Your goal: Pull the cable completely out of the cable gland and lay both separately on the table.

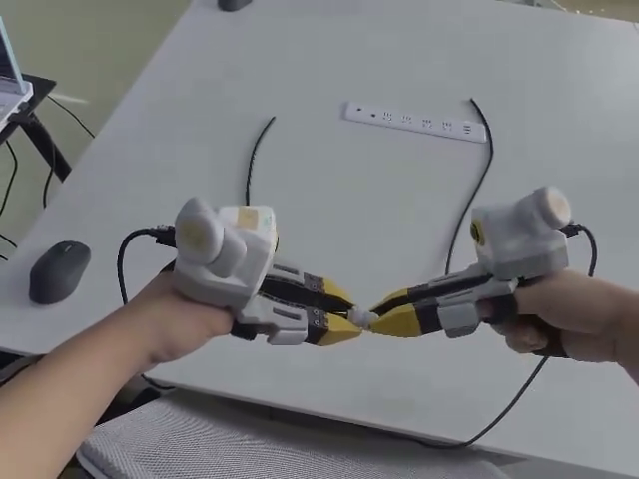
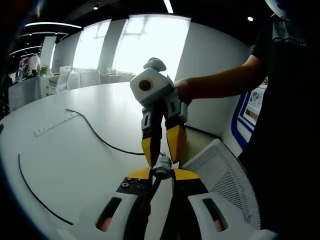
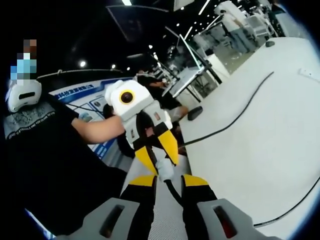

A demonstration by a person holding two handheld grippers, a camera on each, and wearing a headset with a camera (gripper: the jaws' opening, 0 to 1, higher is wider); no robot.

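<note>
Left claw (image 1: 349,327), right claw (image 1: 387,315) white, yellow-tipped; cable gland (image 1: 365,319) grey; cable (image 3: 173,192) black; table (image 1: 399,60) white.

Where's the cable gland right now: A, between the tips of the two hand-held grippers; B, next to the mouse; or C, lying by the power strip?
A: the cable gland sits where the tips of the left hand-held gripper and the right hand-held gripper meet.

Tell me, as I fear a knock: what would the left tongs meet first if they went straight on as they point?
The cable gland at their tips, then likely the right gripper just behind it, pointing back at them.
</note>
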